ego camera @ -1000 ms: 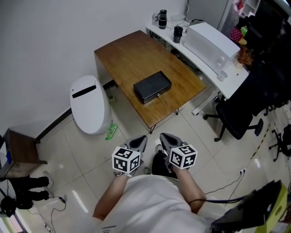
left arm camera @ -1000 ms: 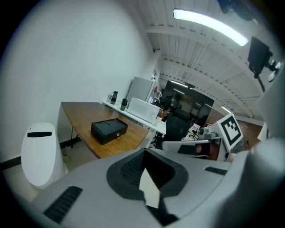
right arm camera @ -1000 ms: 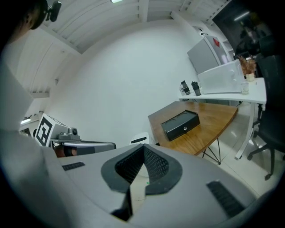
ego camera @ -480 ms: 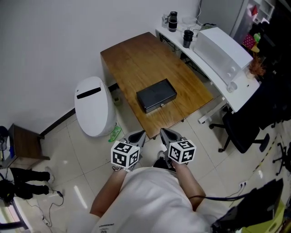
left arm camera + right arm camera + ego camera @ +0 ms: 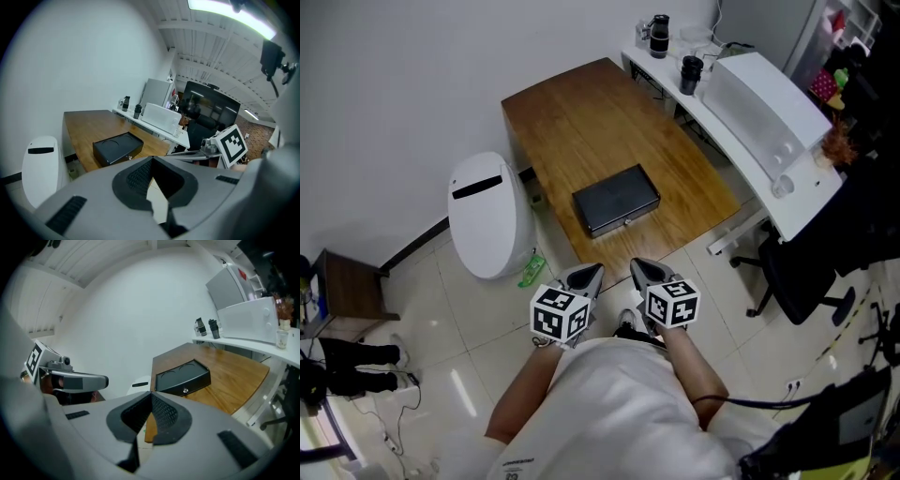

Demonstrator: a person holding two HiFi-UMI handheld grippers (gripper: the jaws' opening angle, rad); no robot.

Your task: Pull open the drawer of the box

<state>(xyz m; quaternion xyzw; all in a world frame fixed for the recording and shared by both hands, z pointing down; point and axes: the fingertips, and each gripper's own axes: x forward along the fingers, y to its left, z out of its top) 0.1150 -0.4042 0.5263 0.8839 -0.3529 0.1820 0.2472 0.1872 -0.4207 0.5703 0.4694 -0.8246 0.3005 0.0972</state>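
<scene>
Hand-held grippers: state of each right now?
Left hand-held gripper: closed, holding nothing.
Right hand-held gripper: closed, holding nothing.

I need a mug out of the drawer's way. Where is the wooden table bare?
The brown wooden table is bare from the flat black box back to the wall, and in a strip between the box and the white side desk. The front edge by the box's drawer face is tight, and the white desk is crowded.
</scene>
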